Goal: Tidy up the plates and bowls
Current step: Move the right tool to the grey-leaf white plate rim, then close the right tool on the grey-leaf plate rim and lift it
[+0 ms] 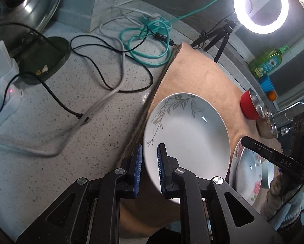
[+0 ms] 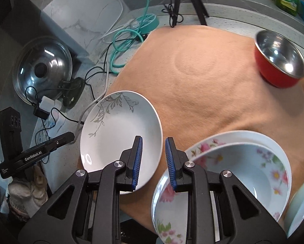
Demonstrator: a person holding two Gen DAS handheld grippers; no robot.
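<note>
2 flowered white plates (image 2: 223, 174) sat nested already, while the left gripper (image 1: 149, 168), fingers narrowly parted astride its rim, worked the leaf-patterned white plate (image 1: 188, 134), the red steel-lined bowl (image 2: 280, 61) waiting.

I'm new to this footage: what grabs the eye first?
The white plate with grey leaf print, at the tan mat's left edge with the left tongs open astride its rim. A glaring ring light behind, and a red steel-lined bowl on the mat's far right.
</note>
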